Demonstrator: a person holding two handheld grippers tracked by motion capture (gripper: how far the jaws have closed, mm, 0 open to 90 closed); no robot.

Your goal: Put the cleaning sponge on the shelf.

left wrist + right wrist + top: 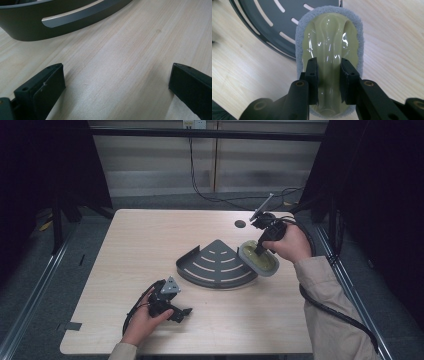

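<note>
So I have the scrub pad [328, 37] between my right gripper's [328, 75] jaws, pinched by the raised yellow ridge on its back. Its grey fuzzy rim sticks out past the jaw tips, and the far end of it lies over the edge of the dark slotted tray [262, 22]. From the high view, the scrub pad [258, 258] sits tipped against the tray's [216, 265] right side, part on the tray and part over the table [150, 235].

My right jaws are closed tight on that ridge, one on each side. I think the job now is to rub the pad across the tray. To do it well, I should keep the squeeze firm, because the yellow back looks shiny and could slip. I should lay the fuzzy side flat on the tray, not on its rim, and push slowly along the slots.

My left gripper [172, 307] rests low by the near edge of the table. Its jaws [117, 85] stand wide open with only bare wood between them. The tray's curved wall [62, 20] is just ahead of them. I could hold that wall with the left jaws so the tray does not slide.
</note>
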